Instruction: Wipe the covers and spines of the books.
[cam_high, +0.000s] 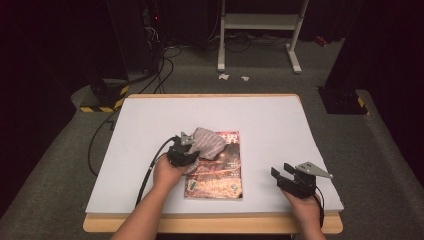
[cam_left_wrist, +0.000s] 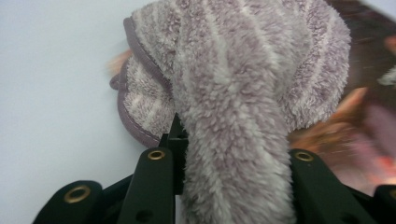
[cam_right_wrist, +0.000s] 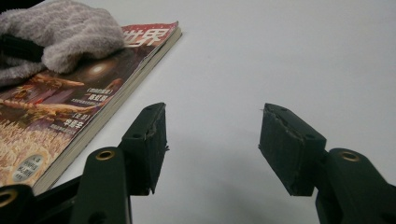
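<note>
The fluffy grey-and-white striped cloth (cam_high: 207, 143) lies bunched on the upper left part of the glossy magazine with the reddish cover (cam_high: 216, 172), which sits near the middle of the front half of the white-topped bench (cam_high: 270, 120). Your left gripper (cam_high: 189, 154) has its jaws clamped on a thick fold of that cloth (cam_left_wrist: 233, 140), over the magazine's left edge. Your right gripper (cam_high: 281, 175) rests near the bench's front right corner, jaws well apart with nothing between them (cam_right_wrist: 212, 144), well clear of the magazine (cam_right_wrist: 60, 121).
</note>
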